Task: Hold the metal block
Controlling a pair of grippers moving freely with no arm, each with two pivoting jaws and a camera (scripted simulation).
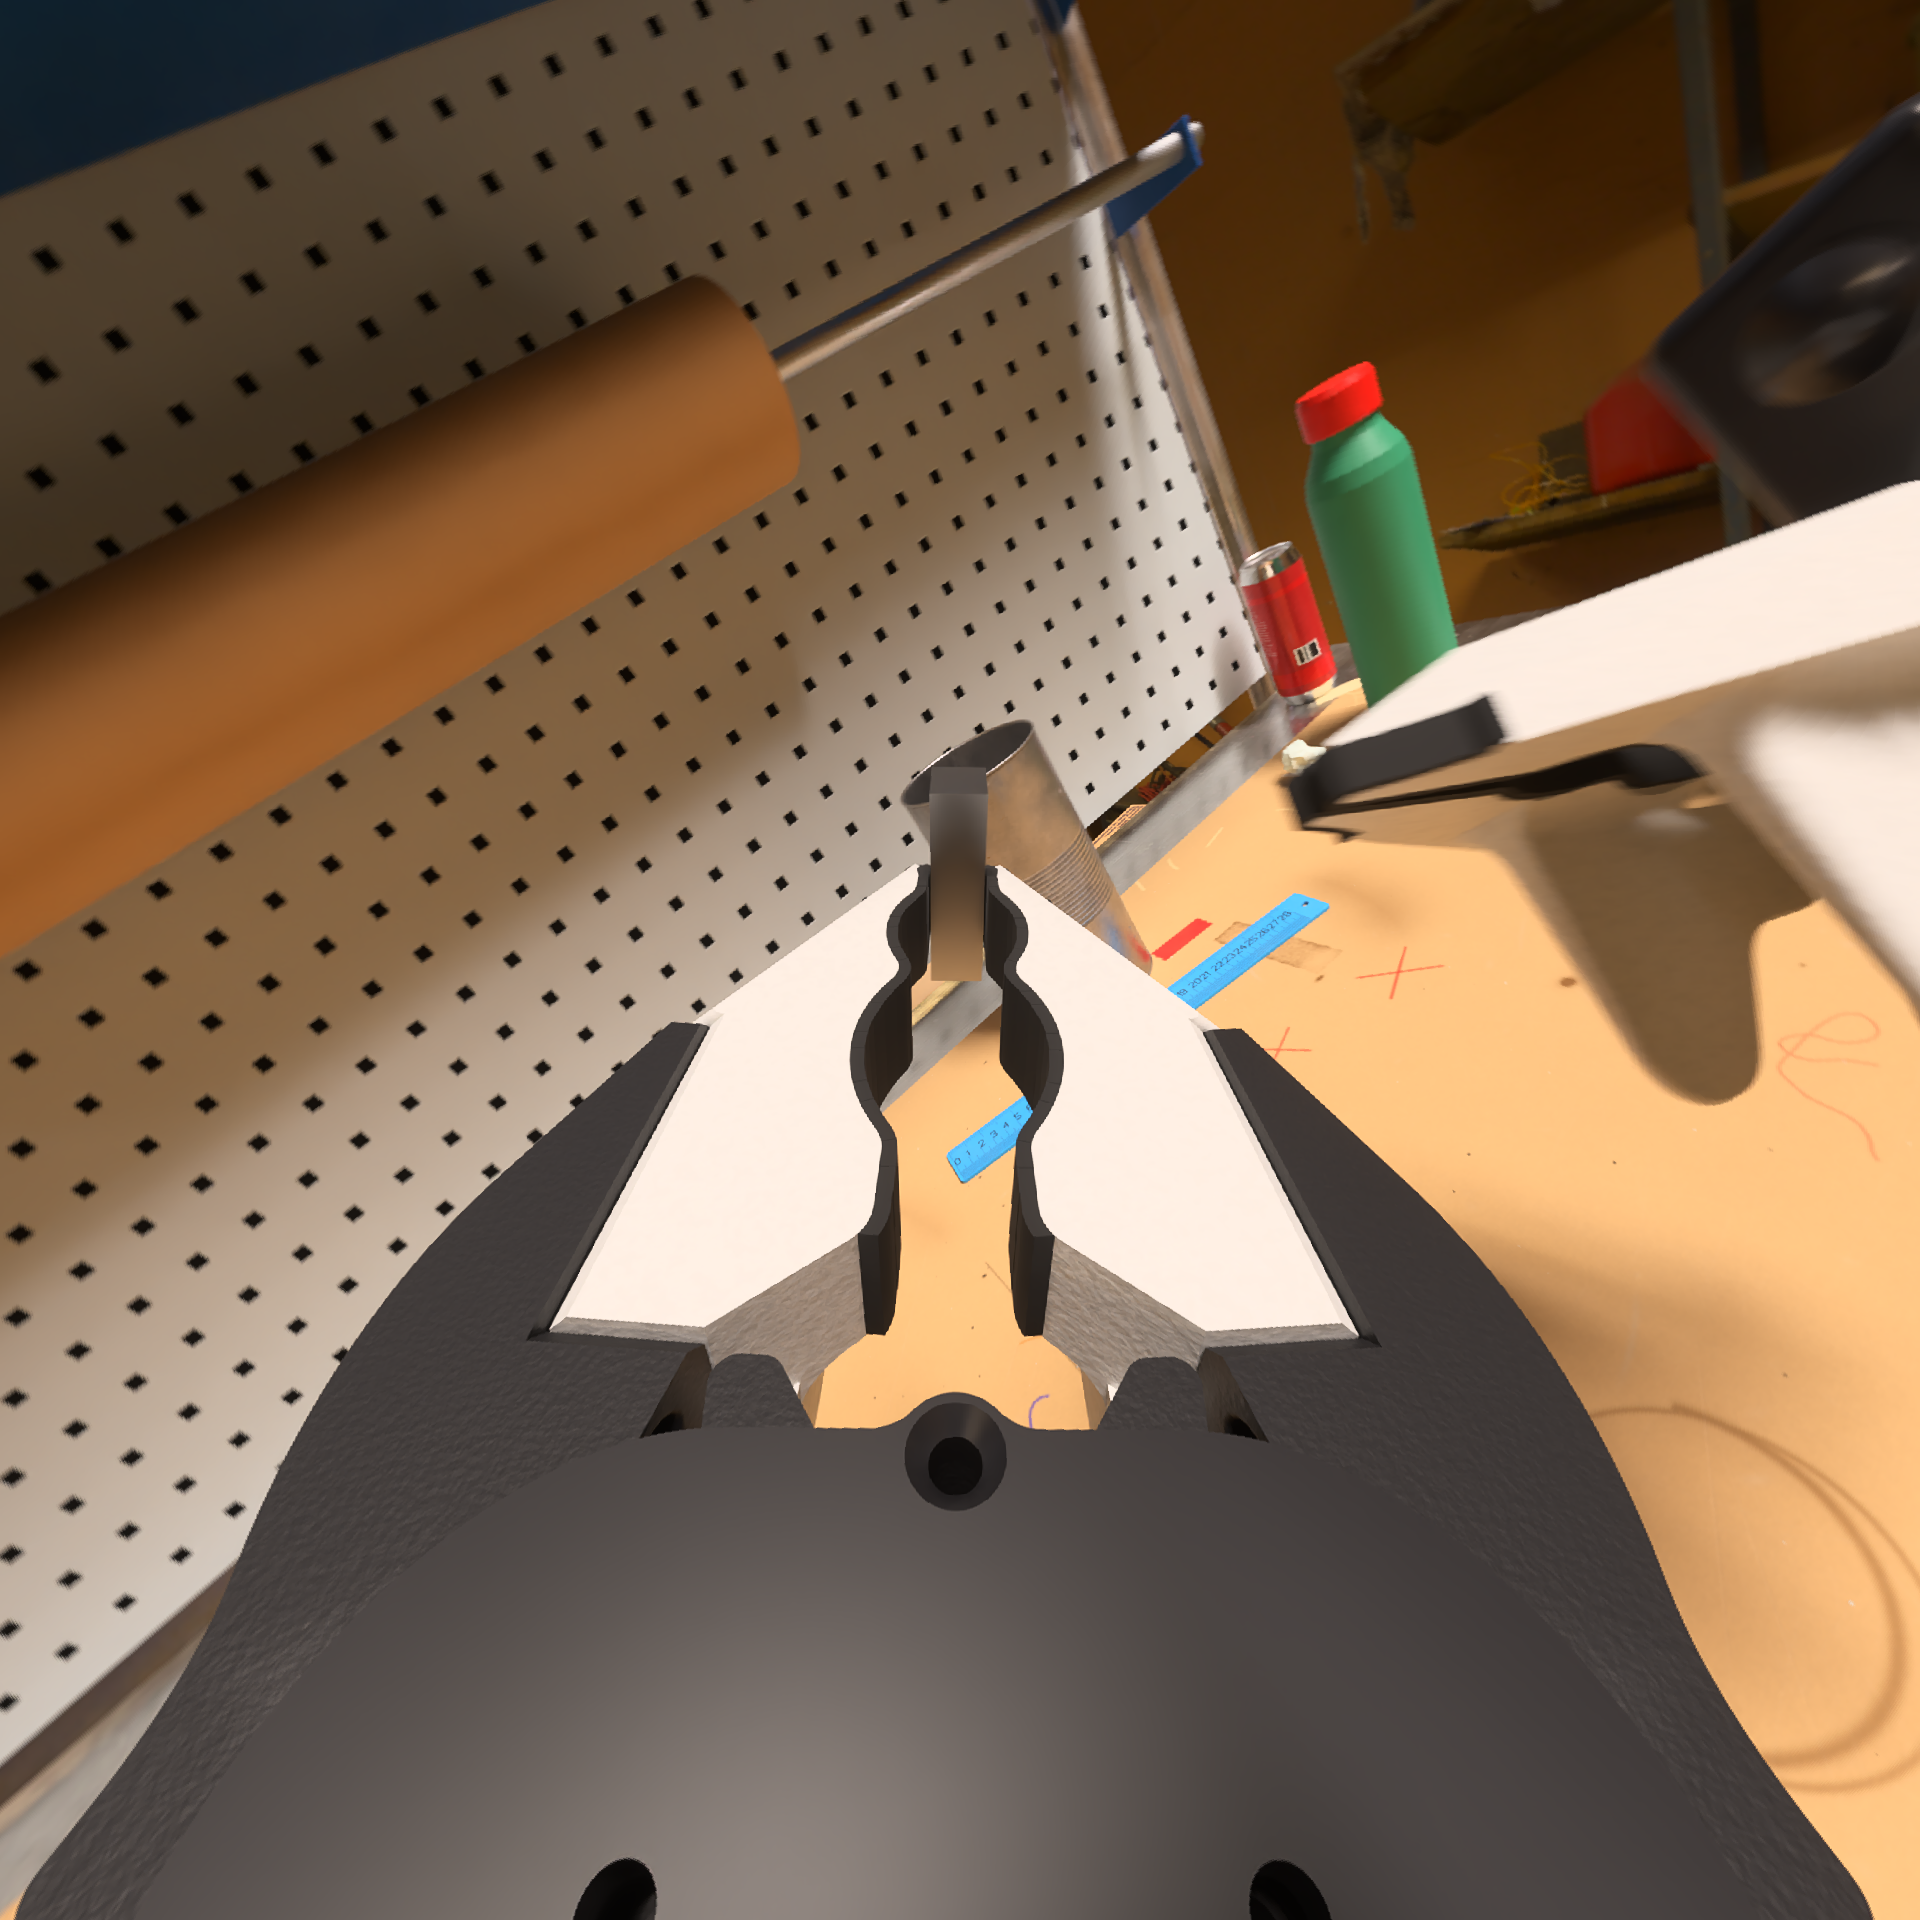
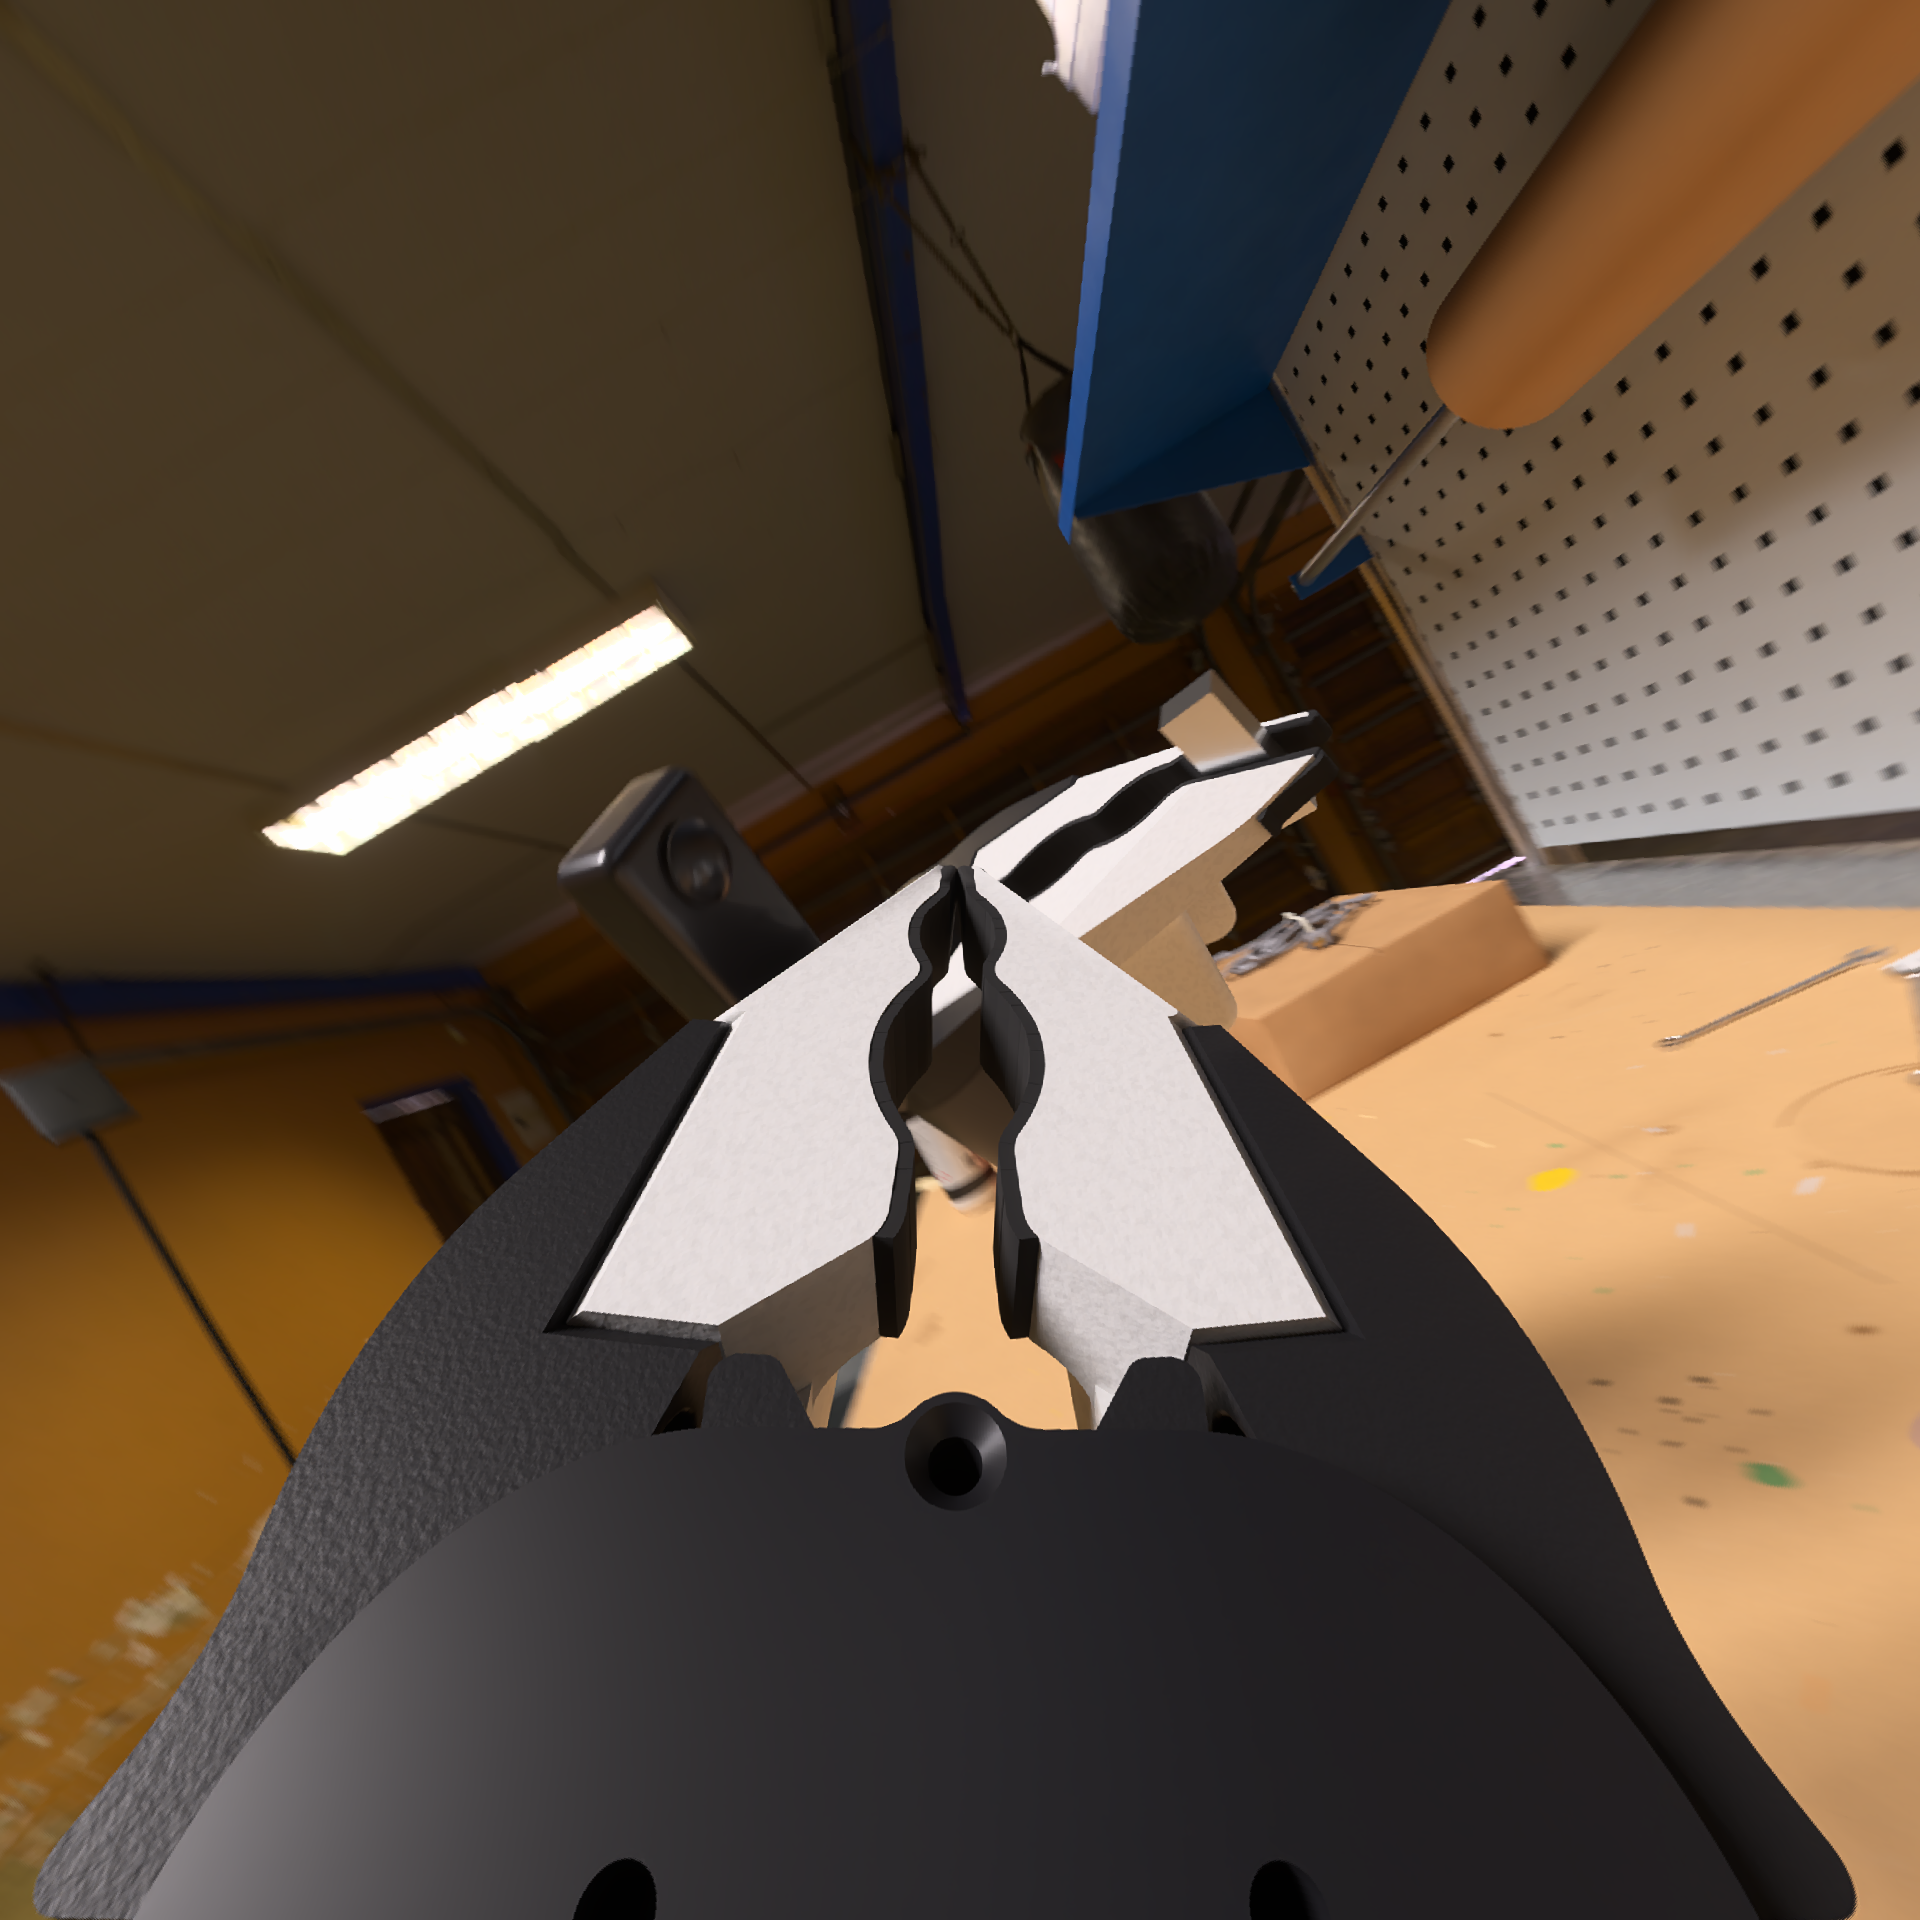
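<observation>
Two grippers above the worktop, left gripper jaws clamping the metal block mid-frame, right gripper jaws closed, empty.

A: The pegboard is white, dotted with rows of small black holes. The roll before it is plain brown.

B: The bottle is green with a red cap; the can is red. The ruler is blue on a tan surface scribbled with red marks.
</observation>
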